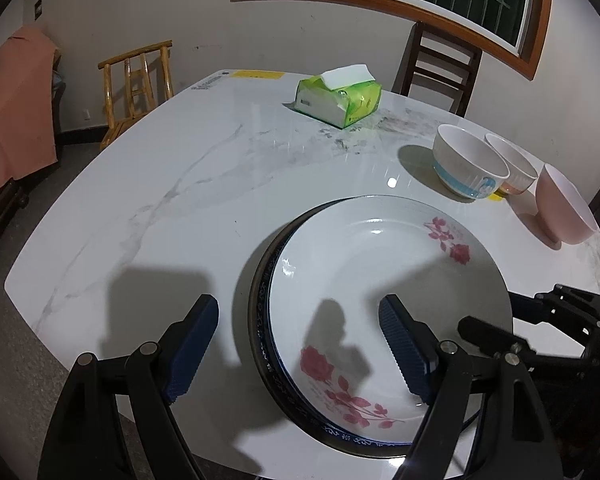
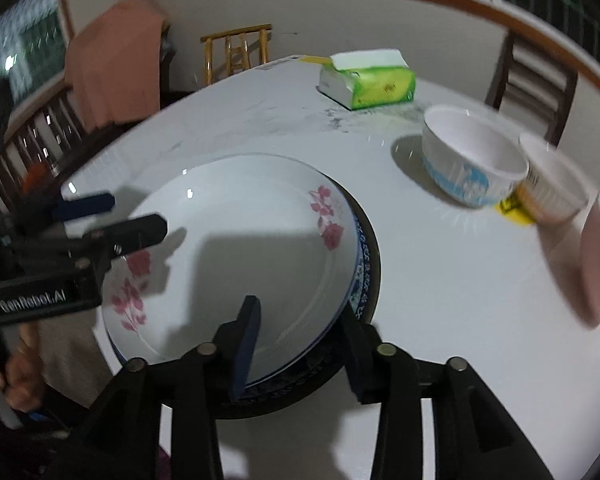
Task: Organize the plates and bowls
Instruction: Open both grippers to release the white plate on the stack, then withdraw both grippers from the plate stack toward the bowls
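My left fingers point(image 1: 298, 350) stand spread above the rose plate point(image 1: 388, 292), gripping nothing. My right fingers point(image 2: 300, 354) stand parted astride the near rim of the plate stack point(image 2: 364, 280) on the desk point(image 2: 440, 300). Three bowls point(image 1: 470, 168) sit far right

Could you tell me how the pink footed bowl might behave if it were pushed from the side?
The pink bowl flares wide above a narrow foot, so it probably tips sooner than it slides. It looks glazed and rigid, likely slippery and chippable against the ribbed bowl nearby.
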